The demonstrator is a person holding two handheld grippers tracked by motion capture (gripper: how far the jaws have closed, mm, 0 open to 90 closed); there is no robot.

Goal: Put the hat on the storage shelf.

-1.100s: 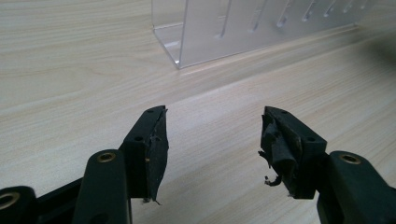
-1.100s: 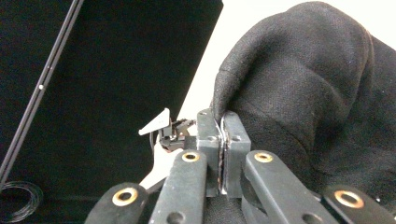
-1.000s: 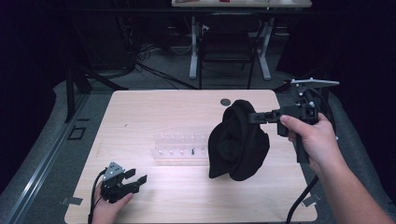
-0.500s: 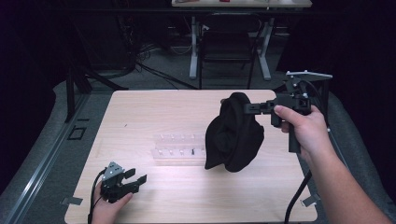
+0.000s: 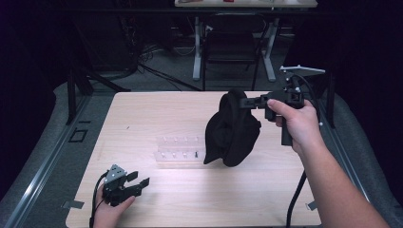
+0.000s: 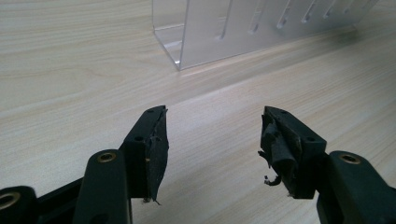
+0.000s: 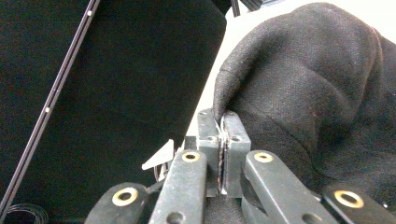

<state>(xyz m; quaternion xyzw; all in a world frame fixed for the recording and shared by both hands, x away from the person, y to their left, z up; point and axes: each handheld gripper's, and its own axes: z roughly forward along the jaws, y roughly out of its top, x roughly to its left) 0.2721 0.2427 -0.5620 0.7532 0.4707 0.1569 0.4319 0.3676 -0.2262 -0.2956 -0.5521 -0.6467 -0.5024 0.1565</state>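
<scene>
A black cloth [image 5: 232,130] hangs above the right half of the wooden table [image 5: 157,114], lifted by its top edge. My right gripper [image 5: 247,101] is shut on that edge, held level and pointing left. In the right gripper view the jaws [image 7: 222,122] pinch a fold of the black cloth [image 7: 317,88]. My left gripper [image 5: 138,183] rests at the table's near left corner, open, with nothing between its fingers. In the left gripper view its jaws [image 6: 212,135] stand wide apart over bare wood, facing a clear plastic rack [image 6: 261,23].
The clear plastic rack [image 5: 178,151] with several slots lies near the table's middle, just left of the hanging cloth. A chair and table legs [image 5: 233,52] stand beyond the far edge. Dark floor surrounds the table.
My right gripper has carried the black cloth up and away from me, so it hangs higher. The left gripper has stayed in place.
</scene>
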